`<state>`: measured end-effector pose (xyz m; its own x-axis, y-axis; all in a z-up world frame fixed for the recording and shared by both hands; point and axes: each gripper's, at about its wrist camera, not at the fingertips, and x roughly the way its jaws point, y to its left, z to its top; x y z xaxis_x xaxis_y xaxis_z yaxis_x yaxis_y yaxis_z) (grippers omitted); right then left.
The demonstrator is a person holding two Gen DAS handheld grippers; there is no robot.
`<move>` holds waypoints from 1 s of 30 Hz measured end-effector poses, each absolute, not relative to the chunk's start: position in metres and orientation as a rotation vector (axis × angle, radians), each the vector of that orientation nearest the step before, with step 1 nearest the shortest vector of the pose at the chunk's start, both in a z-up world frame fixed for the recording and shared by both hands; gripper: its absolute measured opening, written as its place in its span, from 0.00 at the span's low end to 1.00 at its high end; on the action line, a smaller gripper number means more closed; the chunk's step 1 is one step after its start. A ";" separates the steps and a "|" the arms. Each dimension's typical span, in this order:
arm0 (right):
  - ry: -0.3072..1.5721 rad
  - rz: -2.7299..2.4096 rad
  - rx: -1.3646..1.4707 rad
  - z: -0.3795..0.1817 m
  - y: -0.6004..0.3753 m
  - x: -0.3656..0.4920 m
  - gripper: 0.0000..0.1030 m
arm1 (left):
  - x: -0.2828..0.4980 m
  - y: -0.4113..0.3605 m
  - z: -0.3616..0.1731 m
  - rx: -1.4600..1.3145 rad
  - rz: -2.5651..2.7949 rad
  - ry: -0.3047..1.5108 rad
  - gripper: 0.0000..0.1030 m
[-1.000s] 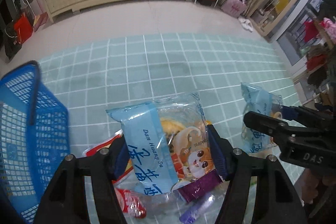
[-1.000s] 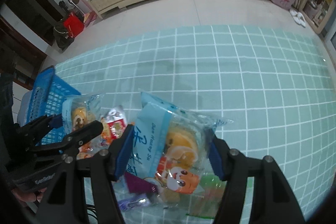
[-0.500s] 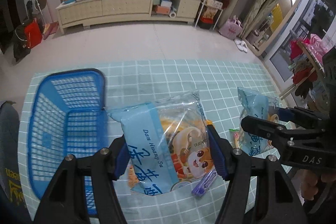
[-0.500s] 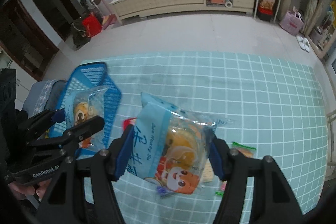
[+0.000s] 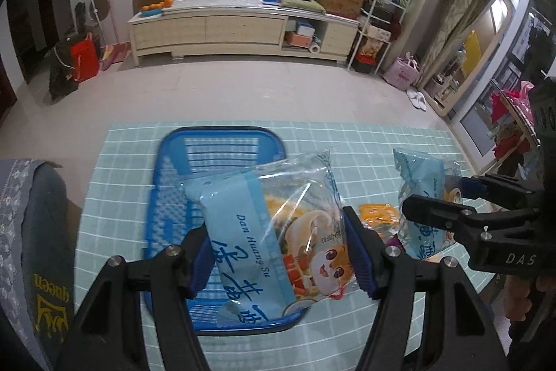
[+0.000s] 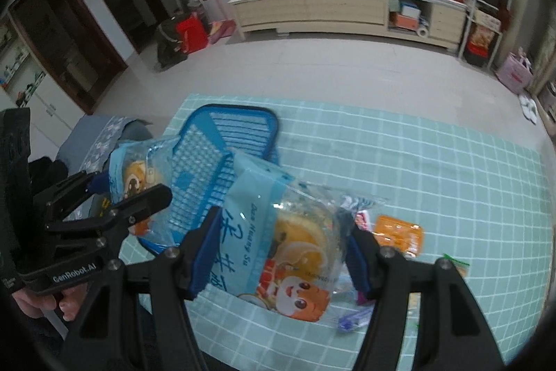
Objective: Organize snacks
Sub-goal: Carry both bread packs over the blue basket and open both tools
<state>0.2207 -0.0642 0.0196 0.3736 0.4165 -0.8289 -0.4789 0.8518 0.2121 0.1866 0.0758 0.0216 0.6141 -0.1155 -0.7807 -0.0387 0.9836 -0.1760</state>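
Observation:
My left gripper (image 5: 279,252) is shut on a light-blue pastry packet (image 5: 271,225) and holds it above the blue plastic basket (image 5: 180,162), which looks empty. My right gripper (image 6: 278,252) is shut on a second, matching pastry packet (image 6: 278,232) held above the table to the right of the basket (image 6: 222,141). The right gripper and its packet (image 5: 422,197) show at the right of the left wrist view; the left gripper (image 6: 130,193) and its packet (image 6: 135,169) show at the left of the right wrist view.
Several small snacks lie on the teal checked tablecloth (image 6: 434,169): an orange packet (image 6: 399,233), a red-and-white one (image 6: 363,219), a purple one (image 6: 351,320), a green-edged one (image 6: 457,263). A grey chair cushion (image 5: 31,232) is at the table's left edge.
Both grippers have risen well above the table with their packets. The left one has moved leftward until it is over the blue basket; the snack pile is now lower right.

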 end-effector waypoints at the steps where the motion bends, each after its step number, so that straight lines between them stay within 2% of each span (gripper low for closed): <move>1: 1.044 0.583 -0.070 0.019 -0.056 0.221 0.67 | 0.185 0.081 0.022 -0.179 -0.036 0.910 0.62; 10: 1.080 0.633 -0.117 0.006 0.002 0.228 0.67 | 0.187 0.125 0.007 -0.202 -0.021 0.929 0.62; 30: 1.195 0.570 -0.139 -0.035 0.050 0.281 0.68 | 0.254 0.151 -0.049 -0.215 -0.039 1.063 0.63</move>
